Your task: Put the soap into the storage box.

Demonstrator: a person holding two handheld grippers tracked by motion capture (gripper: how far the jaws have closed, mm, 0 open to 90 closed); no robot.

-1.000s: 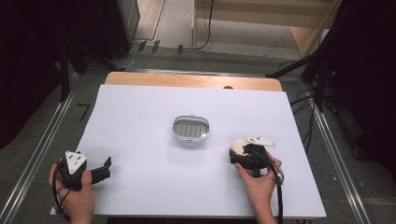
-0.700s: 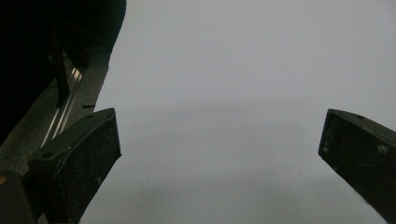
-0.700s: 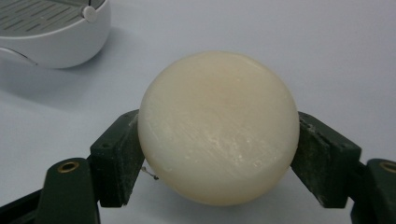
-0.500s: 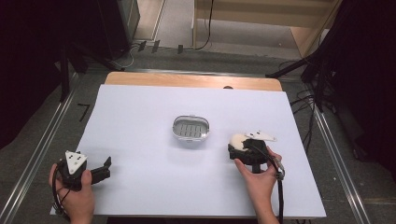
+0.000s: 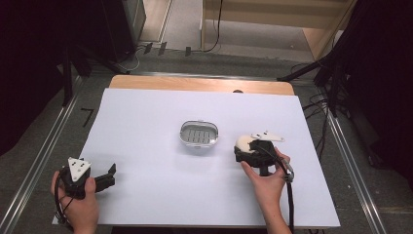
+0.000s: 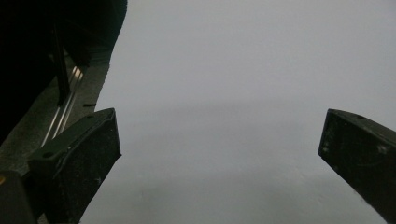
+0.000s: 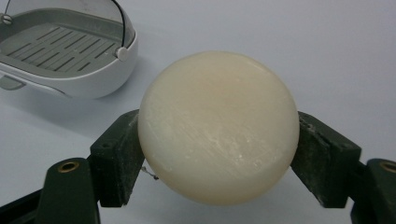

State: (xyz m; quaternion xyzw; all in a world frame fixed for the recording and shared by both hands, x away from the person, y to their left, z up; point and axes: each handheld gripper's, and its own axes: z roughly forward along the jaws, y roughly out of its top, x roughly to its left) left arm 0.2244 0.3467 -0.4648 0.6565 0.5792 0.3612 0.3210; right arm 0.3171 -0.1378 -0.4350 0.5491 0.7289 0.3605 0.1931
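Note:
A round cream bar of soap [image 7: 218, 126] sits between the black jaws of my right gripper [image 7: 218, 140], which is shut on it and holds it a little above the white table. From above, the soap [image 5: 242, 142] shows at the front of that gripper [image 5: 239, 150], right of the soap dish. The oval white soap dish [image 5: 198, 134] with a slotted grey insert stands at the table's middle; in the right gripper view the dish [image 7: 65, 49] lies up and to the left. My left gripper [image 5: 111, 174] rests at the near left corner, jaws wide apart and empty [image 6: 219, 158].
The white table top [image 5: 146, 117] has a wooden strip along its far edge. Metal rails run along both sides. Cables and dark stands crowd the floor beyond the far and right edges.
My right gripper has lifted slightly with the soap and drifted a little toward the dish. The left gripper has stayed put.

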